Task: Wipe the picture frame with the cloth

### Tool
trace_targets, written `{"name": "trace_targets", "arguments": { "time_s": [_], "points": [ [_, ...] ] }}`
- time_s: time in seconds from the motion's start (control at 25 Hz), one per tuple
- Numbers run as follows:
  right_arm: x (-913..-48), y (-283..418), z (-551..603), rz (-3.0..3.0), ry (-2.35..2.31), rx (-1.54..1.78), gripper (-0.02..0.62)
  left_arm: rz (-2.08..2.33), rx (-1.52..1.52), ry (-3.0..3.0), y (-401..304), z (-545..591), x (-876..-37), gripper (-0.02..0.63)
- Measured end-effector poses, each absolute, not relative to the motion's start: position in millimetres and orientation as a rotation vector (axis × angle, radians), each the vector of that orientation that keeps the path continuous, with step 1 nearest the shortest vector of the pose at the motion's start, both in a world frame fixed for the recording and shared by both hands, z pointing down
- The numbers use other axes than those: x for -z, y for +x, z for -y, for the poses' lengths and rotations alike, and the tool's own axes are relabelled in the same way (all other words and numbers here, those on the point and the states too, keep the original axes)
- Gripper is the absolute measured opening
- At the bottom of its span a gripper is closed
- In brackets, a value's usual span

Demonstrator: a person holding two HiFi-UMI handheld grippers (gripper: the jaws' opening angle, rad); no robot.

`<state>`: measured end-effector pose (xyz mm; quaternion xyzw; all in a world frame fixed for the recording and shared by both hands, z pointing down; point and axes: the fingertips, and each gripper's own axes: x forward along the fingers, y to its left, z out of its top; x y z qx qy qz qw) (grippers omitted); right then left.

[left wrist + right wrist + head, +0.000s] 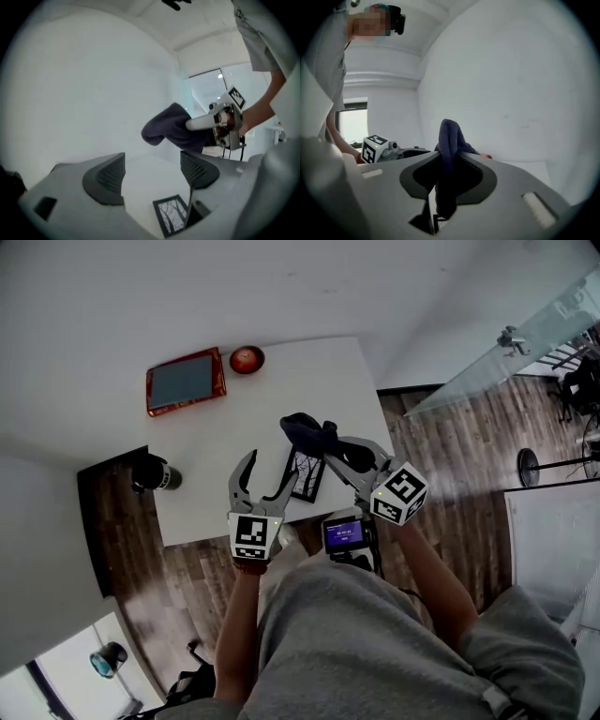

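Grey shirt [375,643] fills the bottom; past it the picture frame [307,474] lies by the white table's [206,474] near edge, long side running near-to-far. Left gripper [272,467] sits right at its left side, jaws apart, gripping nothing. Right gripper [336,448], clamped on the dark cloth [309,432], hangs just beyond its far right, so probably that one wipes.

The dark blue cloth [309,435] hangs bunched and folded, pinched between the right gripper's [342,454] jaws above the table [309,381]. The frame [307,474] is small and black-edged with a black-and-white picture of bare trees; it sits near the table's front edge, under the cloth.
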<state>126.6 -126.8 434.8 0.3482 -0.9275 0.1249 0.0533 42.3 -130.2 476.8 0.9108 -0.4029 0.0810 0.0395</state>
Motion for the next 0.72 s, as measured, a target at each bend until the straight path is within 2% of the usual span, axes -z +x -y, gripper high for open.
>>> {"name": "trace_targets", "arguments": {
  "time_s": [0.2,0.32,0.48,0.6,0.72],
  "points": [
    [-382,134,124,2.794,1.278,-0.125,0.094,1.270,0.044,2.914,48,131,-380,0.359],
    [-357,130,119,2.778,1.321,-0.009,0.094,1.355,0.118,2.893,39,130,-356,0.323],
    [-333,121,109,2.779,1.344,0.099,0.094,1.481,0.172,2.834,25,131,-350,0.237],
    [-325,113,101,2.772,1.351,0.170,0.094,1.519,0.187,2.823,21,131,-352,0.144],
    [-330,107,102,2.746,1.352,0.175,0.093,1.489,0.161,2.832,22,130,-354,0.099]
  ]
}}
